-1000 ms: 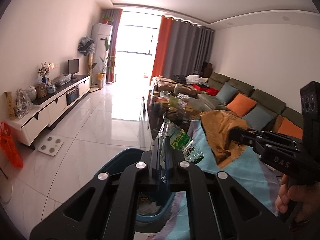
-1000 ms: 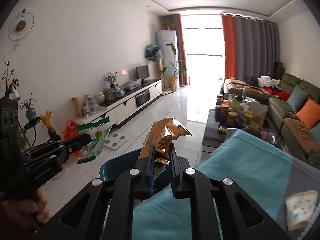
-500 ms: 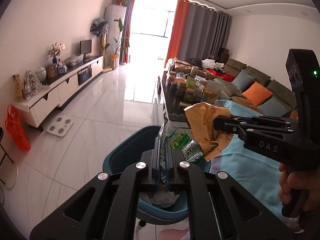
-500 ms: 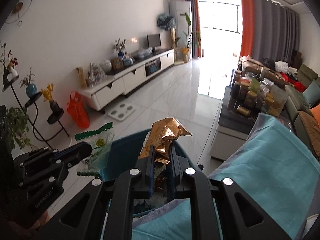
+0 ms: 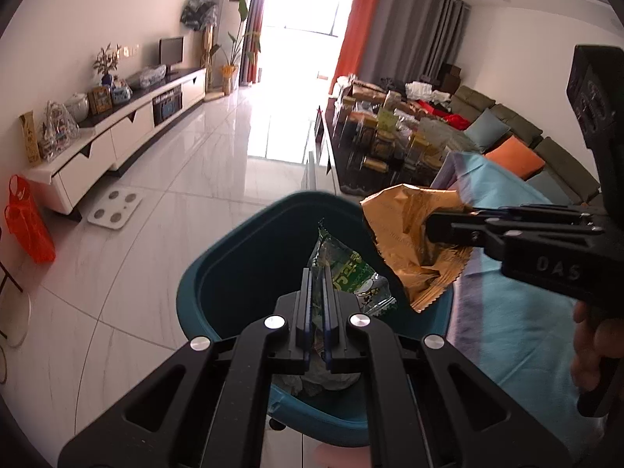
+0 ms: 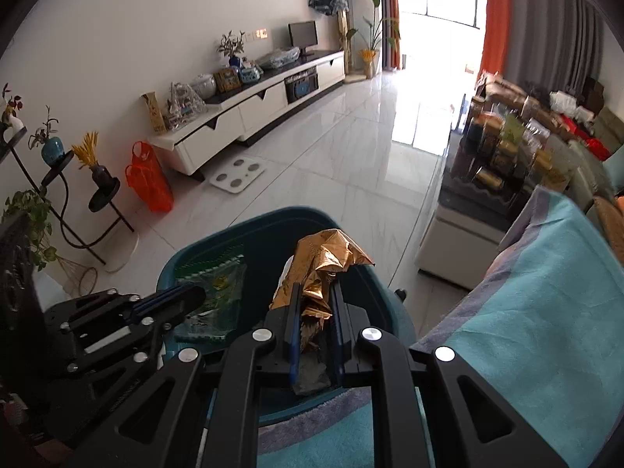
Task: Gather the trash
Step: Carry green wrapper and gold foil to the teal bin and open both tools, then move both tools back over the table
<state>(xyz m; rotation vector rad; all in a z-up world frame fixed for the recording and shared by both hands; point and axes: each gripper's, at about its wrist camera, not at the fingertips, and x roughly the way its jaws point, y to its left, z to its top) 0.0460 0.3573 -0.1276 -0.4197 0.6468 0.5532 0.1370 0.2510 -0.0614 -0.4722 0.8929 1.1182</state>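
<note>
Left gripper (image 5: 316,273) clamped on green snack wrapper (image 5: 347,273), held over mouth of teal bin (image 5: 218,273) so release should land it inside. Right gripper (image 6: 316,292) just beside, pinching crumpled gold wrapper (image 6: 323,261) above same bin, near teal blanket (image 6: 546,312) edge. Both pieces poised for dropping; neither let go yet. Crumpled paper already at bin bottom.

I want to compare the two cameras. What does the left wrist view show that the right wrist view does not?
Only the left wrist view shows the sofa cushions and the person's hand. Only the right wrist view shows the plant stand. Both show the teal bin, the green wrapper in the left gripper, and the gold wrapper in the right gripper.
</note>
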